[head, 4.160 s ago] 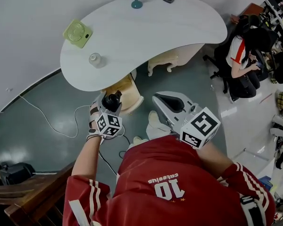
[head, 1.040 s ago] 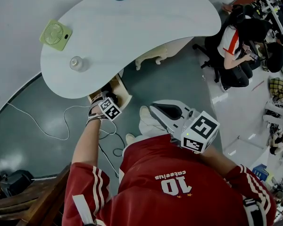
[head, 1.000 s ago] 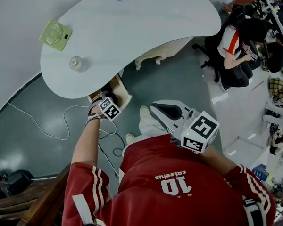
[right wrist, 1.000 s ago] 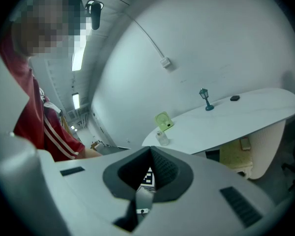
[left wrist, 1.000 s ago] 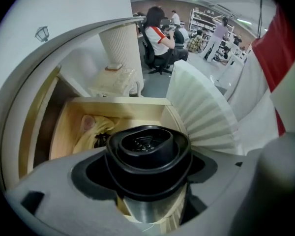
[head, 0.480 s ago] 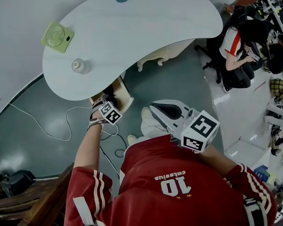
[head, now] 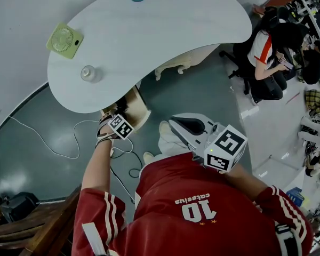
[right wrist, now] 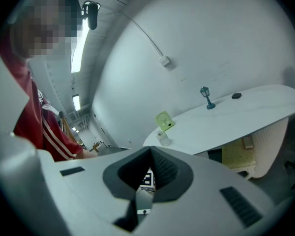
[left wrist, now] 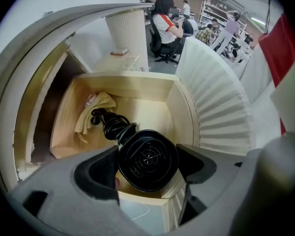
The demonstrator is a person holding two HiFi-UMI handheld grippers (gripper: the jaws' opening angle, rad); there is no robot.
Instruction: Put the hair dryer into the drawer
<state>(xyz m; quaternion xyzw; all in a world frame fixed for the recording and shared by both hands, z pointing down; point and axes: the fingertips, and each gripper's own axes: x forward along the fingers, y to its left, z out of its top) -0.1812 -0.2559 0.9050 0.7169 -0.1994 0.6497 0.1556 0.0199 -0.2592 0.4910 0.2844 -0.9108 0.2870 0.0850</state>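
Left gripper (head: 118,119) is clamped on the hair dryer (left wrist: 147,159), one jaw on each side of the black body, round rear grille facing the camera. The dryer hangs just above the front edge of the drawer (left wrist: 133,86), nose pointing into it, not yet down on the bottom. Its coiled cord (left wrist: 112,125) already lies inside the drawer, next to a yellow cloth (left wrist: 95,109) at the drawer's left side. My read: held by the body so the nose goes in first and the cord leads.

The drawer is pulled open from under the table (head: 149,31). Right gripper (head: 182,126) is well away from the drawer, up by the person's torso, jaws pressed together with nothing between them; likely just parked.

Writing: a white "10" on the red shirt (head: 192,209); the small word beside it is not readable. The gripper cubes carry only black-and-white square markers. No brand visible on the dryer.
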